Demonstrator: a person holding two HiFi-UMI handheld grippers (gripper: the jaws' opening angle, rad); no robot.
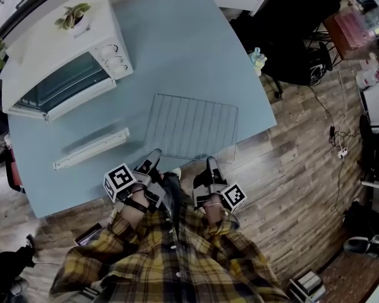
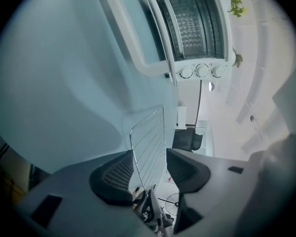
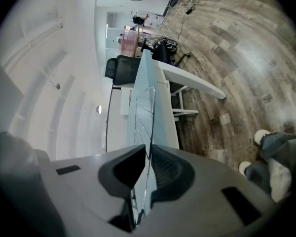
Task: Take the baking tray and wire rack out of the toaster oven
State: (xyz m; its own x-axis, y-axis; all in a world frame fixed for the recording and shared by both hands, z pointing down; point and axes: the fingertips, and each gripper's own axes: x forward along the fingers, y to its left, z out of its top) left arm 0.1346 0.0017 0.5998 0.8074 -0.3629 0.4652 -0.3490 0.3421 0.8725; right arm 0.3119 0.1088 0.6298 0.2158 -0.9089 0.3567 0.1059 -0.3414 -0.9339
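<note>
The wire rack (image 1: 191, 126) lies flat on the blue table (image 1: 177, 49), its near side at the front edge. My right gripper (image 1: 211, 163) is shut on the rack's near right edge; in the right gripper view the wire (image 3: 145, 107) runs between the closed pads of that gripper (image 3: 149, 157). My left gripper (image 1: 155, 155) stands open at the near left corner; the rack's edge (image 2: 150, 132) sits in the gap of the left gripper (image 2: 149, 169), the pads apart from it. The white toaster oven (image 1: 63, 62) stands at the back left, door down. A long pale tray (image 1: 91, 147) lies in front of it.
A small potted plant (image 1: 72, 16) sits on the oven's top. A little figurine (image 1: 258, 59) stands at the table's right edge. A black office chair (image 1: 297, 30) and cables (image 1: 338, 144) on the wooden floor are to the right.
</note>
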